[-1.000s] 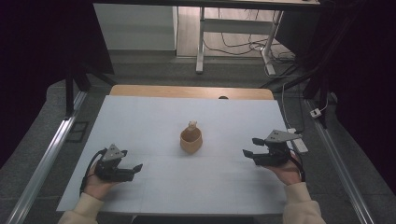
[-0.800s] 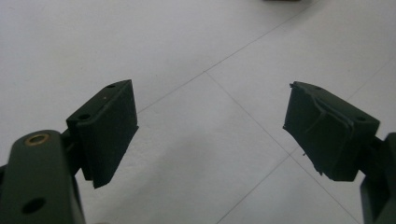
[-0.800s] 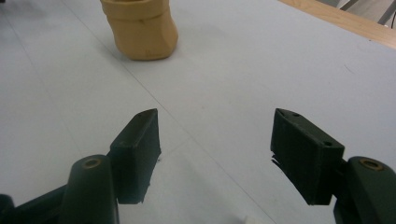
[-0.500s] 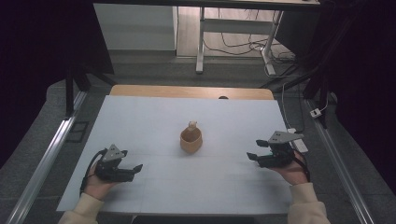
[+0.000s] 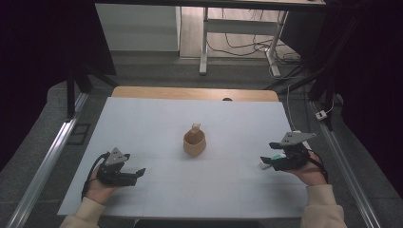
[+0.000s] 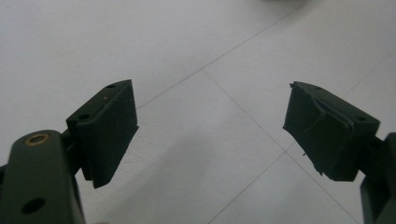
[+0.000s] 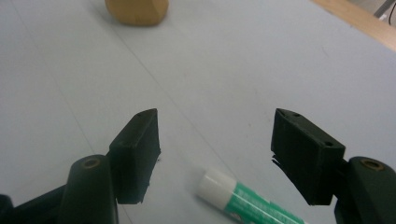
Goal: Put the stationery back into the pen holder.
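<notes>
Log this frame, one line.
left gripper: open, idle | right gripper: open over green marker | tan cup: centre, untouched

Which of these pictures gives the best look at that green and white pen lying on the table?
The right gripper view: the green and white pen lies close up between the open jaws of the right gripper, its white cap plain. The high view shows a small pale bit beside that gripper. The left gripper view faces bare white table.
</notes>
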